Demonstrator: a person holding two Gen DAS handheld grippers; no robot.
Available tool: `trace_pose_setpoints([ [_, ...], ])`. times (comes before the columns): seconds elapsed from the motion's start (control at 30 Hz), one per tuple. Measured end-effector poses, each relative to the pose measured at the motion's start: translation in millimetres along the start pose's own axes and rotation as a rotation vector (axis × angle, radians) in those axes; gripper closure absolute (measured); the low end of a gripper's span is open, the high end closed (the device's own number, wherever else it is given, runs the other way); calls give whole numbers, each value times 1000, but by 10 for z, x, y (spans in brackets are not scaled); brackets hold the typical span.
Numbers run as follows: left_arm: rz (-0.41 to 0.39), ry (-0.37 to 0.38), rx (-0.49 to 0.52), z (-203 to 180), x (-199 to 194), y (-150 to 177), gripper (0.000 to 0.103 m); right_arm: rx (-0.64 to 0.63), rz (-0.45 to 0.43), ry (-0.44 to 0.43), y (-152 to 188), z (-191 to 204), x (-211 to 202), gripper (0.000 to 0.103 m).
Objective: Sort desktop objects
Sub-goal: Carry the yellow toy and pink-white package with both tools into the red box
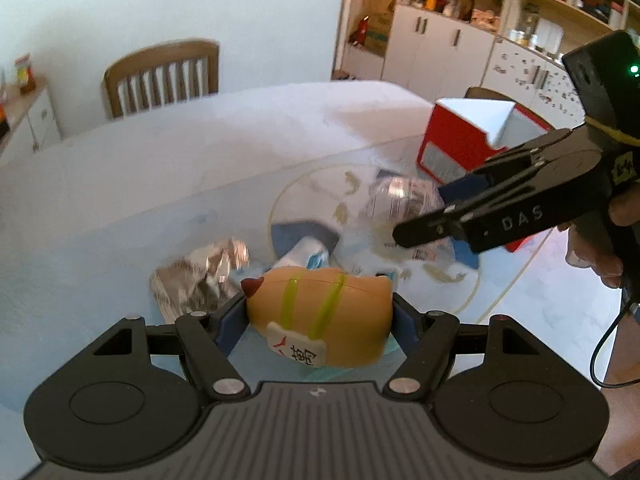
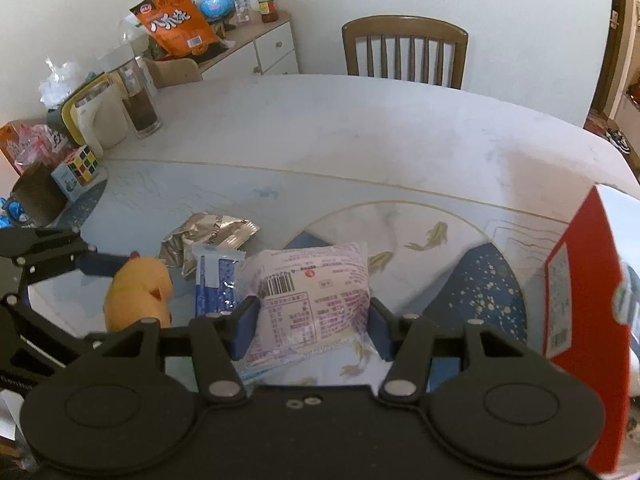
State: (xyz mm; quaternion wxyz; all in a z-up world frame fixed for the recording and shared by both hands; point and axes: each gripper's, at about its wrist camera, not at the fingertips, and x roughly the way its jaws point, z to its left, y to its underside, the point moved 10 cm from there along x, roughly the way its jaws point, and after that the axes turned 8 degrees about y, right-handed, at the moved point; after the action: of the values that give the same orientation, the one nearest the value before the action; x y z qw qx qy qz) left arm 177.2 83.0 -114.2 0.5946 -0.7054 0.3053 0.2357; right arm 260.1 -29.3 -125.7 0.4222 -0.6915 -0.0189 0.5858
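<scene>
Soft daylight, mild motion blur, strong fisheye bending at edges, dark corners.

I note both tongs are matte black with blue pads [image 1: 230, 326] and silver pivot screws. The right tongs [image 1: 420, 220] carry white "DAS" lettering, a yellow-banded housing with a green light and a trailing black cable [image 1: 602, 356]. The left tongs [image 1: 320, 320] have a ribbed grey body.

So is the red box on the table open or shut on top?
Open. The left wrist view shows the red box with its top open and white inner walls visible.
</scene>
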Motion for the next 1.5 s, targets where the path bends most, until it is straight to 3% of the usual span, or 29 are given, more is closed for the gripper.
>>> trace_pose_setpoints([
  [0.7, -107, 22, 208, -729, -220, -671, 30, 118, -94, 37, 196, -528, -944, 46],
  [1.5, -138, 135, 301, -2084, 560, -1427, 30, 181, -129, 146, 485, -1938, -1472, 46],
])
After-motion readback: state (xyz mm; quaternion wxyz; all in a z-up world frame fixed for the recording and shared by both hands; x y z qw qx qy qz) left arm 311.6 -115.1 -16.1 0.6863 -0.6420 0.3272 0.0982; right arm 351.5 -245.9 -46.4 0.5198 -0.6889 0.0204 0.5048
